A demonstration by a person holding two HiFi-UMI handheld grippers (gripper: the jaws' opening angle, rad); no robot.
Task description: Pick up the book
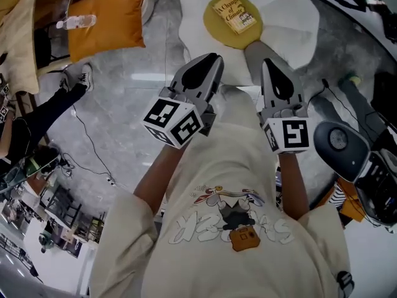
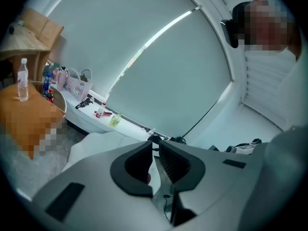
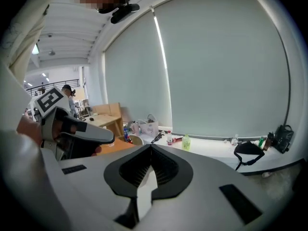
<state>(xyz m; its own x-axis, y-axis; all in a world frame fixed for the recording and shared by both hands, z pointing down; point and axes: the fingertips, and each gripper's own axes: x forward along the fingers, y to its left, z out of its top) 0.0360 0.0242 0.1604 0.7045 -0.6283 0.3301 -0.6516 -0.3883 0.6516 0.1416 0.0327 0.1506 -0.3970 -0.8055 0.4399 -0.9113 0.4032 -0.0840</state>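
A yellow book lies face up on a round yellow cushion, the middle of a white egg-shaped floor pillow. Both grippers hang in front of the person's chest, short of the pillow and pointing toward it. My left gripper shows a narrow slit between its tips, with nothing in it. My right gripper has its tips touching and holds nothing. The book is not visible in either gripper view. The left gripper's body appears at the left of the right gripper view.
An orange cushion with a water bottle on it lies at the back left, a shoe below it. A cable crosses the grey floor. A dark grey device stands at the right. A windowsill holds bottles and a black bag.
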